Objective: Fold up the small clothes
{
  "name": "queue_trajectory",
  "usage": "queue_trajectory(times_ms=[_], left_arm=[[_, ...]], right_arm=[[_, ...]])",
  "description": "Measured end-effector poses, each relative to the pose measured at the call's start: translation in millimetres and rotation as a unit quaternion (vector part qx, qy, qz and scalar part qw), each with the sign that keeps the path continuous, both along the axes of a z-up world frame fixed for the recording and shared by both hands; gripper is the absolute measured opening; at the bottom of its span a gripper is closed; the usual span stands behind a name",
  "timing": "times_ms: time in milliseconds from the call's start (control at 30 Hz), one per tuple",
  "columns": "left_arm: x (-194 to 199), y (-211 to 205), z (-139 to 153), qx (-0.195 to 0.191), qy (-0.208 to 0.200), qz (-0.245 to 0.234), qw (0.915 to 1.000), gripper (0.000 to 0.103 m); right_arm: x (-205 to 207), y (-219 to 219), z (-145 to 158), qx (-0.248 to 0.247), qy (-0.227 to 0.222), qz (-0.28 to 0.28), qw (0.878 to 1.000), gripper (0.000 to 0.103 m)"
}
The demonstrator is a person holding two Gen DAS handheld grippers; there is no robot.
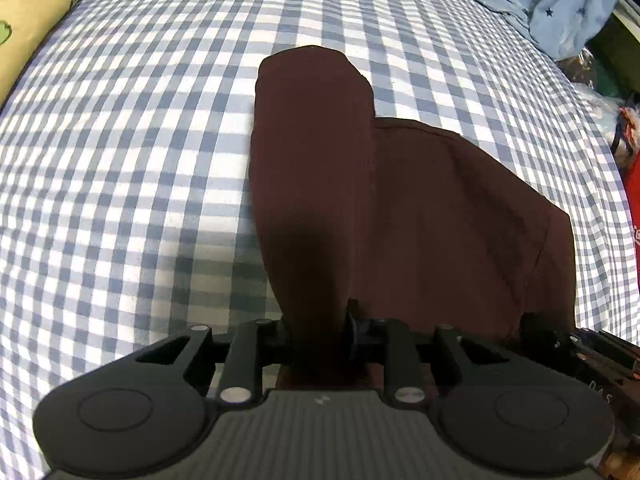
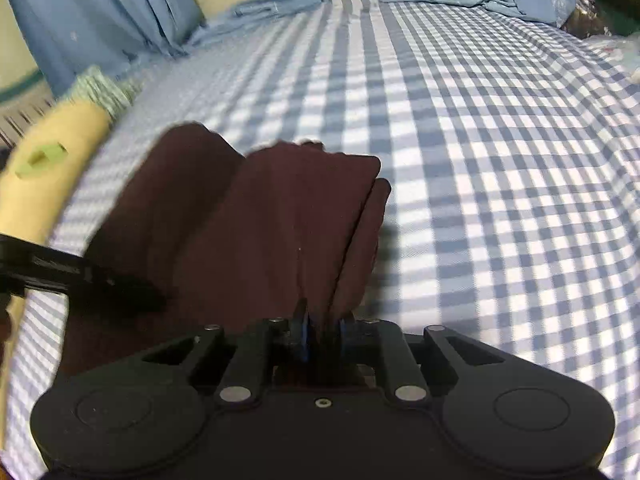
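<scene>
A dark maroon garment hangs over the blue-and-white checked bed sheet. My left gripper is shut on its near left edge, and the cloth stretches away from the jaws. My right gripper is shut on the other near edge of the garment, which bunches in folds at the jaws. The right gripper also shows at the lower right of the left wrist view, and the left gripper shows at the left of the right wrist view. The cloth hides the fingertips.
A yellow bolster with a green checked end lies along the left side of the bed. Light blue bedding and a star-print pillow sit at the far end. Blue curtains hang at the far left. Red items lie at the right edge.
</scene>
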State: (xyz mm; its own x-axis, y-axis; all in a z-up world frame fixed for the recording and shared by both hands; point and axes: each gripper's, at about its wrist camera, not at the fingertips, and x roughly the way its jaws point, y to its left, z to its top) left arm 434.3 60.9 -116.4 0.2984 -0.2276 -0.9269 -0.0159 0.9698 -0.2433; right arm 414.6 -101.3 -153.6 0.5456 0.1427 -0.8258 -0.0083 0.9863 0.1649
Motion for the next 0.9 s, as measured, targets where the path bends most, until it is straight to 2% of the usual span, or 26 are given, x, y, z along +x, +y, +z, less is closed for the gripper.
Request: queue_trajectory(times_ms=[100,200,267,333,367,400,467,567,600,767,900], left_arm=[[-4,-1,-2,0.000,-0.004,0.002,1.0000,0.031],[-4,-4,-6,0.015,0.003,0.005,0.9999,0.045],[0,-6,-11,0.029,0.009,0.002,0.9995,0.049],[-1,-7,-13,0.041,0.008,-0.001,0.9991,0.059],[-2,-8,-12,0.044,0.008,-0.003,0.9990,0.062],[-4,-9,-12,0.046,0.007,-0.004,0.9989,0.068],[-6,-11,-10,0.049,0.005,-0.002,0.9988,0.073],[-12,-13,-8,0.056,0.005,-0.001,0.9984,0.080],[-14,-13,-7,0.059,0.003,0.001,0.9982,0.085],[-28,-9,10,0.075,-0.024,0.019,0.9967,0.098],[-42,-9,30,0.091,-0.052,0.034,0.9940,0.102]], right_arm=[[-1,-6,-2,-0.019,0.006,-0.014,1.000,0.028],[-4,-12,-3,-0.032,0.017,-0.027,0.999,0.037],[-5,-17,-3,-0.039,0.023,-0.038,0.998,0.041],[-11,-22,-3,-0.035,0.025,-0.049,0.998,0.051],[-15,-23,-2,-0.032,0.024,-0.052,0.998,0.061],[-18,-23,-1,-0.031,0.021,-0.053,0.998,0.066],[-23,-22,0,-0.030,0.020,-0.048,0.998,0.072],[-29,-22,1,-0.027,0.018,-0.046,0.998,0.086],[-32,-22,2,-0.025,0.014,-0.048,0.998,0.090],[-39,-20,18,-0.010,-0.022,-0.057,0.998,0.102],[-54,-19,34,-0.004,-0.061,-0.055,0.997,0.102]])
